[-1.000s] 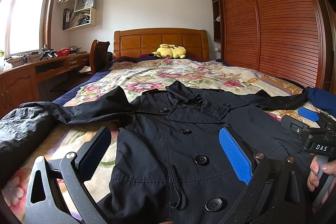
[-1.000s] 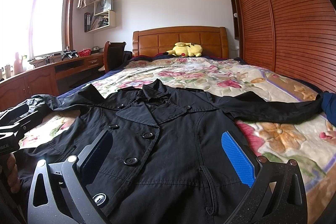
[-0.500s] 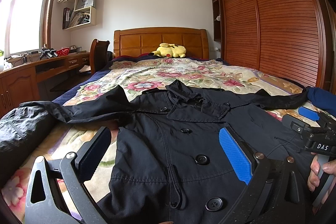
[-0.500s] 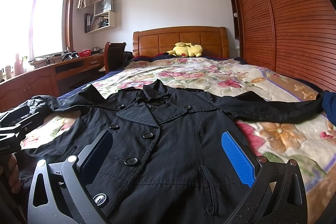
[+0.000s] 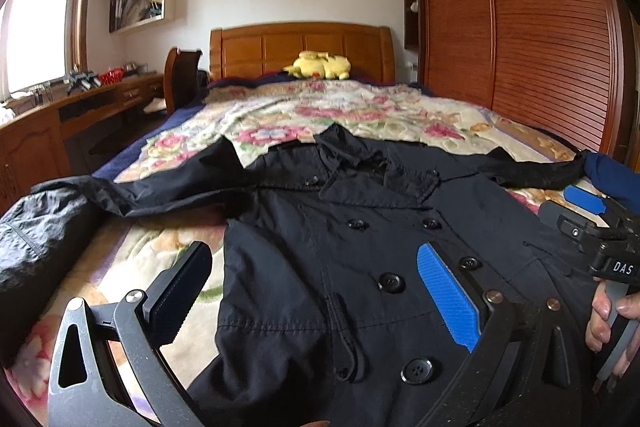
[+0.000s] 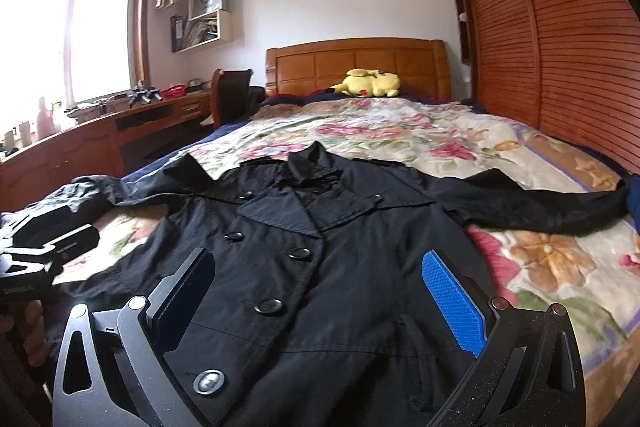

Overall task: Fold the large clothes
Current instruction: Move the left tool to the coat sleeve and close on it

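Starting the fold was where we judged ourselves to be: the black coat (image 5: 360, 247) lay face up and flat on the bed (image 6: 400, 131), collar toward the headboard (image 6: 356, 67), buttoned down the front, both sleeves thrown wide, and no part of it had yet been turned over. Our left tongs (image 5: 316, 291) hovered over the lower front with the jaws spread wide and nothing between them; our right tongs (image 6: 320, 291) hung likewise over the hem, released and empty. The blue pads (image 6: 452, 307) were clear of the cloth as far as we could tell.

The next move, in our judgement, called for each pair of tongs to travel outward to a sleeve (image 6: 540, 207) or a side edge, pinch a single layer, and bring it across the chest. The cloth looked thin and slippery, so a shallow bite might slip.

Around us, a dark crumpled garment (image 5: 36, 239) sat at the bed's left edge, touching or overlapping the left cuff; we could not tell which. A blue item (image 5: 612, 175) lay at the end of the right sleeve. Either could get caught in a grasp. The yellow plush toy (image 6: 372, 83) rested by the headboard, well apart, and the wooden worktop (image 6: 100, 123) under the window stood beside the bed.
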